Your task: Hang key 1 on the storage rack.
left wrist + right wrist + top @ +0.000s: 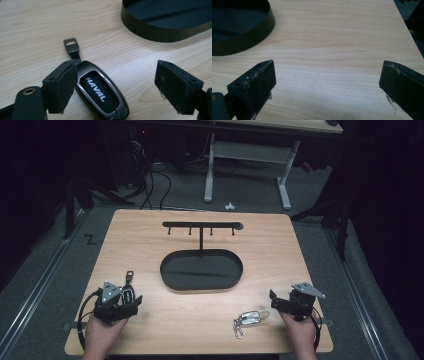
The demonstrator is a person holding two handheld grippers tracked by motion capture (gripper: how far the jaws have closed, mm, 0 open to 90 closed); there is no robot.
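Note:
A black car key fob (101, 93) marked HAVAL, with a short strap and metal loop (71, 45), lies on the wooden table (150, 235). My left gripper (117, 75) stands open over it. The fob lies close against the left pad (62, 85) and far from the right pad (175, 87). In the high view the fob (129, 293) shows at the tips of the left gripper (131, 300), near the front left. My right gripper (329, 71) is open over bare wood, and in the high view it (285, 301) sits at the front right.
A black key stand with an oval tray base (201, 270) and a T-bar of hooks (202, 225) stands mid-table. A metal keyring with a clip (247, 319) lies left of the right gripper. The table's right edge (404, 22) is near.

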